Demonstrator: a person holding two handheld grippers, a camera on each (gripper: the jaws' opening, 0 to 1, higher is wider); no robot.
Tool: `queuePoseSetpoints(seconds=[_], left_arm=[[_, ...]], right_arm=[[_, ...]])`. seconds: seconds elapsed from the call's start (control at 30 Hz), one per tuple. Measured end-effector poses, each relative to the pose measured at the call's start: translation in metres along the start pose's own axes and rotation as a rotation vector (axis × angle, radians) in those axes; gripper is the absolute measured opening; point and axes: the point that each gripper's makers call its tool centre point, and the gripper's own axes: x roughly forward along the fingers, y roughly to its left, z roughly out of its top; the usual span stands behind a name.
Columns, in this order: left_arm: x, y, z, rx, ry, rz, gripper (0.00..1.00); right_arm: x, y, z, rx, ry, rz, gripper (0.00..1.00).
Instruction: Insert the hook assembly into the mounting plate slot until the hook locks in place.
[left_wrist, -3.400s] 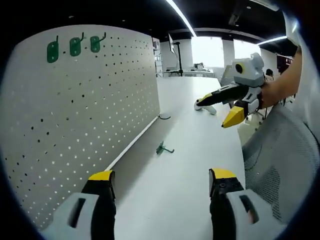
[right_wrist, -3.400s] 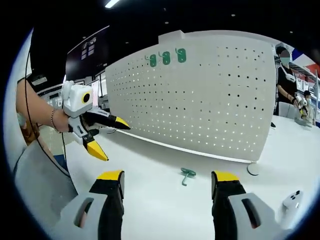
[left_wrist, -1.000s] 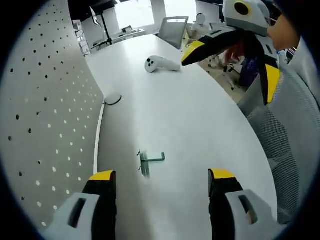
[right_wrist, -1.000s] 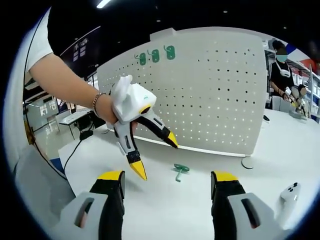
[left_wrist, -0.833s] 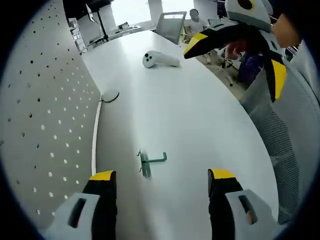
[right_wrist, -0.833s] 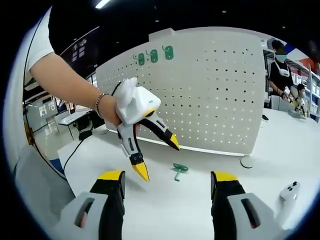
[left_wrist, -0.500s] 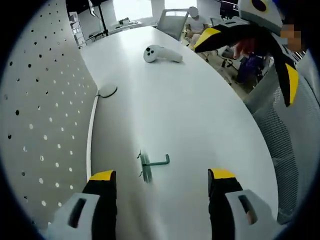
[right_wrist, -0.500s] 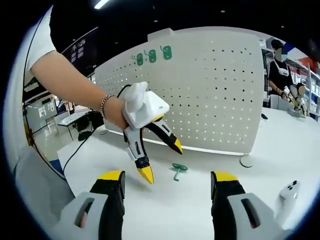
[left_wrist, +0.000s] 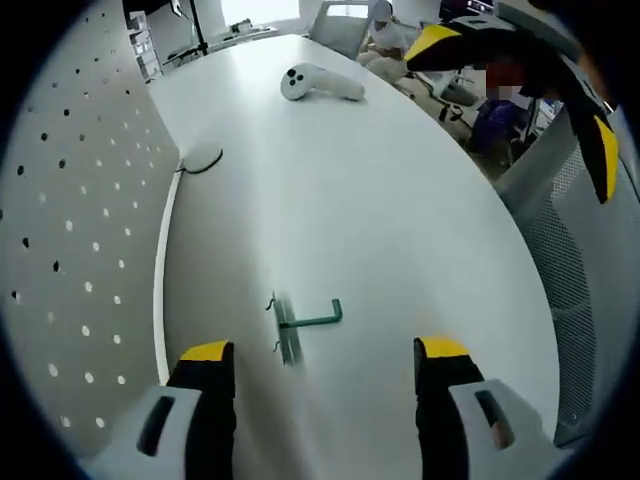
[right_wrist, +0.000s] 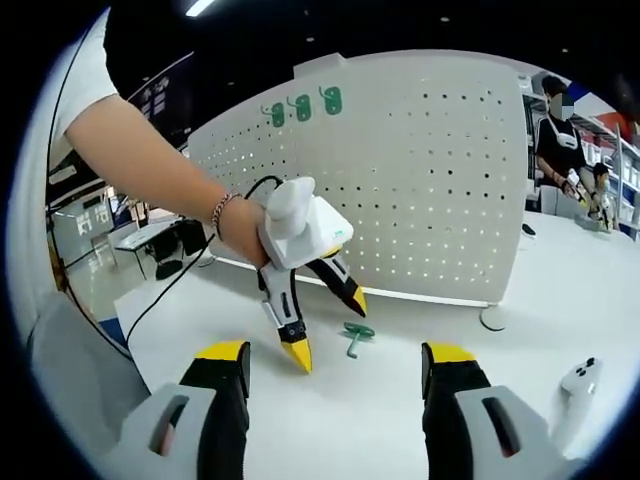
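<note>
— Where did the green hook (left_wrist: 298, 325) lie?

— Flat on the white table (left_wrist: 380, 220), just ahead of the left gripper (left_wrist: 320, 352), between its spread jaws and untouched. In the right gripper view it lay just beside the left gripper's lowered yellow tips.

— And the right gripper (right_wrist: 338, 352)?

— Spread wide too, holding nothing.

— How did the hook look?

— A thin green rod on a small backplate; three more hooks (right_wrist: 300, 106) hung on the pegboard (right_wrist: 430, 190).

Green hook (left_wrist: 300, 326) lies flat near white pegboard (right_wrist: 430, 180)
</note>
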Motion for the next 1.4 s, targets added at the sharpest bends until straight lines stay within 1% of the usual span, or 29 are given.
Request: queuePoseSetpoints(seconds=[0.03,0.07,0.13,0.4,0.47,0.53,0.67,0.87,1.0,1.13,1.27,1.4], left_arm=[[0.001,-0.001,-0.001,0.000,0.008,-0.006,0.76],[0.000,0.000,0.002,0.009,-0.009,-0.002,0.76],[0.000,0.000,0.002,-0.002,-0.007,-0.001,0.76],[0.000,0.000,0.002,-0.001,-0.011,-0.002,0.76],[0.000,0.000,0.002,0.000,-0.013,-0.002,0.76],[0.000,0.000,0.002,0.003,-0.015,-0.003,0.74],[-0.001,0.001,0.002,0.005,-0.018,-0.003,0.65],[-0.003,0.008,0.002,-0.022,-0.037,0.014,0.54],[-0.005,0.014,0.001,-0.059,-0.057,0.037,0.41],[-0.004,0.019,0.001,-0.090,-0.078,0.055,0.34],[-0.004,0.022,0.001,-0.089,-0.070,0.078,0.26],[-0.004,0.023,0.002,-0.101,-0.081,0.088,0.22]], right_arm=[[0.000,0.000,0.000,0.002,0.000,0.000,0.67],[0.000,0.000,0.000,0.002,0.001,0.000,0.67],[0.000,0.000,0.000,0.000,0.002,-0.002,0.67],[0.000,0.000,-0.002,-0.001,0.007,0.001,0.68],[0.000,0.001,-0.002,0.002,0.009,0.003,0.68],[0.000,0.001,-0.002,0.000,0.009,0.003,0.67],[0.000,0.001,-0.001,0.001,0.004,0.002,0.67],[-0.001,0.000,0.000,0.001,-0.001,-0.002,0.67],[-0.001,0.000,0.001,0.010,-0.007,-0.003,0.67],[-0.002,0.000,0.002,0.007,-0.008,-0.004,0.66],[-0.002,-0.002,0.002,0.010,-0.010,-0.007,0.66],[-0.002,-0.002,0.003,0.010,-0.015,-0.010,0.65]])
